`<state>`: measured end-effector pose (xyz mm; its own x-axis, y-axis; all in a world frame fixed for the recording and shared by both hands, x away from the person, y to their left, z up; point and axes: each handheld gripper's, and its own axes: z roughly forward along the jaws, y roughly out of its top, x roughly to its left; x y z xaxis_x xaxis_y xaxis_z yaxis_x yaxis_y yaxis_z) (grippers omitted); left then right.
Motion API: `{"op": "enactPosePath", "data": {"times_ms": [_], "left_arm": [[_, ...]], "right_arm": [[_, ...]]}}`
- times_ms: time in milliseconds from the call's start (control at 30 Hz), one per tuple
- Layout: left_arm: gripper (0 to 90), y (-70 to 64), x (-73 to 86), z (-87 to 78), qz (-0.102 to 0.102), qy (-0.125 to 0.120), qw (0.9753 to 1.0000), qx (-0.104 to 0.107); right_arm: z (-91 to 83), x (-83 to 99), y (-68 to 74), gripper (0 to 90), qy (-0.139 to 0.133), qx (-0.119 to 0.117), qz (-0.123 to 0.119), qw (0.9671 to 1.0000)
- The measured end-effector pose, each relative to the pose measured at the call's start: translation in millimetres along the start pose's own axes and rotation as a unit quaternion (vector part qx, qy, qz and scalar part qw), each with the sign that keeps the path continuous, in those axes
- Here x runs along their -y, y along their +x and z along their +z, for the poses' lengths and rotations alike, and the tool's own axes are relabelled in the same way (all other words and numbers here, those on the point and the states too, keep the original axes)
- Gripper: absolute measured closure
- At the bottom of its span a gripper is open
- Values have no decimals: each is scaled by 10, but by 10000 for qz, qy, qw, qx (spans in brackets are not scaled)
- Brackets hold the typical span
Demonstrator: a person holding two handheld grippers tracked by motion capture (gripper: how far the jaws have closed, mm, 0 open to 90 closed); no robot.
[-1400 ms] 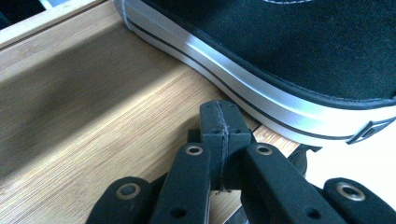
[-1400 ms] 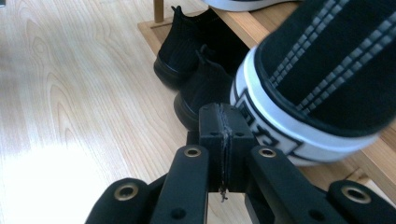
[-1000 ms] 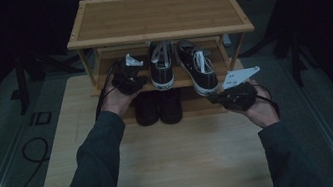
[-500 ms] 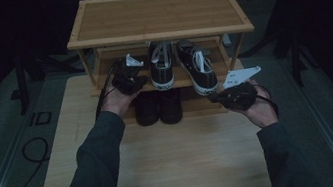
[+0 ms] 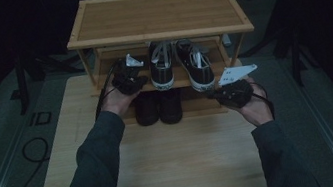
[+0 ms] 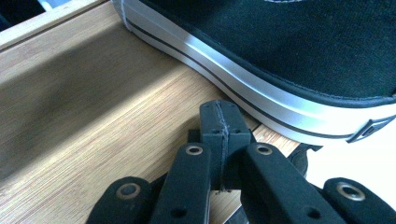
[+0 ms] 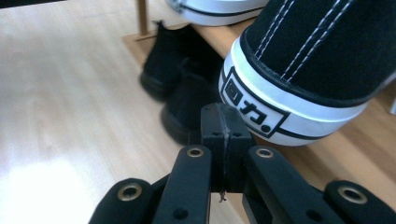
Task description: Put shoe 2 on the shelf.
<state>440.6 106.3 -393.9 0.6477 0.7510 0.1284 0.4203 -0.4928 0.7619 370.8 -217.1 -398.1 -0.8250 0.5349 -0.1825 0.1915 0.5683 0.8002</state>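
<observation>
My left gripper [image 6: 219, 116] is sitting closed and empty beside the left sneaker [image 6: 289, 56]. My right gripper [image 7: 223, 122], closed, empty, is hovering at the right sneaker [image 7: 299, 70] heel overhanging the shelf [image 7: 355, 154] edge.

Almost nothing differs from a second ago. Your right gripper [image 5: 220, 94] sits a touch lower and nearer to you than it did, just off the heel of the right sneaker [image 5: 195, 64]; the shift is slight. Your left gripper [image 5: 127, 77] shows no change I can make out beside the left sneaker [image 5: 161, 64], and neither shoe has moved on the rack's middle shelf [image 5: 182, 77].
</observation>
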Motion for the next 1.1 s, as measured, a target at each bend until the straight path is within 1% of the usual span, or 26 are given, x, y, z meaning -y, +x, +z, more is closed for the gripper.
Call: {"op": "enactPosePath", "data": {"times_ms": [33,67,100,200,300,367,433,500,567,833,1000,1033,1100], "left_arm": [[900,0,0,0,0,0,10000,0],[900,1,1,0,0,-2,10000,2],[900,5,2,0,-5,-4,10000,15],[900,7,2,0,-10,-6,10000,22],[900,0,1,0,0,-4,10000,3],[900,2,1,-1,-1,-1,10000,9],[900,2,1,-1,1,-1,10000,14],[900,1,1,-2,1,-1,10000,11],[900,1,2,-1,1,-6,10000,12],[900,5,3,-1,-6,-15,10000,25],[900,0,0,2,-25,-27,10000,25],[900,4,0,-2,10,2,10000,22],[900,5,0,-1,9,1,10000,23]], "right_arm": [[0,0,0,900,0,0,0,10000],[12,-10,-13,900,-3,49,29,10000],[29,-25,-24,900,-59,-30,66,10000],[64,-50,-1,900,-64,-24,9,10000],[103,-49,14,900,-26,-1,28,10000],[128,-46,18,900,-21,-32,20,10000],[131,-57,19,900,-58,-33,22,10000],[124,-83,13,900,-95,39,38,9999],[141,-103,-3,900,-51,124,62,9999],[202,-151,20,900,-148,75,74,9998],[204,-179,23,900,-138,65,70,9999],[212,-179,26,900,-119,56,68,9999],[241,-172,37,900,-64,41,23,10000]]}}
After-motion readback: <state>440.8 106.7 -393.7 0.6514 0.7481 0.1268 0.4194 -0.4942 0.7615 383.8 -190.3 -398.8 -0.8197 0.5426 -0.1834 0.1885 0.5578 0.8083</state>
